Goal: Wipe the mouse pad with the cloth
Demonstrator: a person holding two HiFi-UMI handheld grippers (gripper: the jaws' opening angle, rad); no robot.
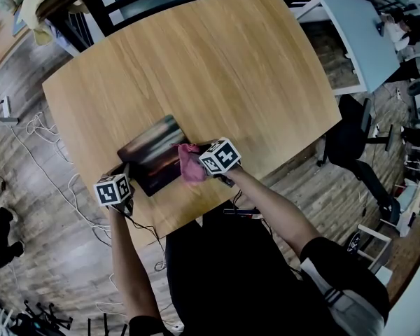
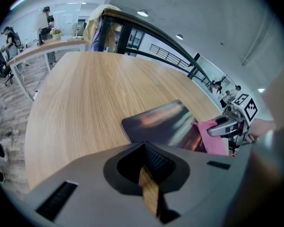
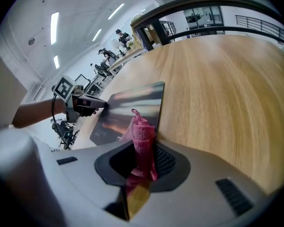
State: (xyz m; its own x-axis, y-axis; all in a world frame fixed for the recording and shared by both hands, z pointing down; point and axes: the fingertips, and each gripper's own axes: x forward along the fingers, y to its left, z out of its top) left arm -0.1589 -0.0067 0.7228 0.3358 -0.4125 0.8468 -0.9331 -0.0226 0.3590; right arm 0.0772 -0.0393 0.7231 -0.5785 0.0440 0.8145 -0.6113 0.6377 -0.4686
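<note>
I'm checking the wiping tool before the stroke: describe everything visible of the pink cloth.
The pink, terry-looking cloth is small, bunched and creased. The right gripper pinches it between its fingers, with a crumpled end sticking out ahead. That end seems to rest on the right end of the dark rectangular mouse pad lying on the wooden table.

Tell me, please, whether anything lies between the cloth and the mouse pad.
Nothing visible does. The pink cloth, clamped in the right gripper, meets the mouse pad at its edge; the left gripper is at the opposite corner.
</note>
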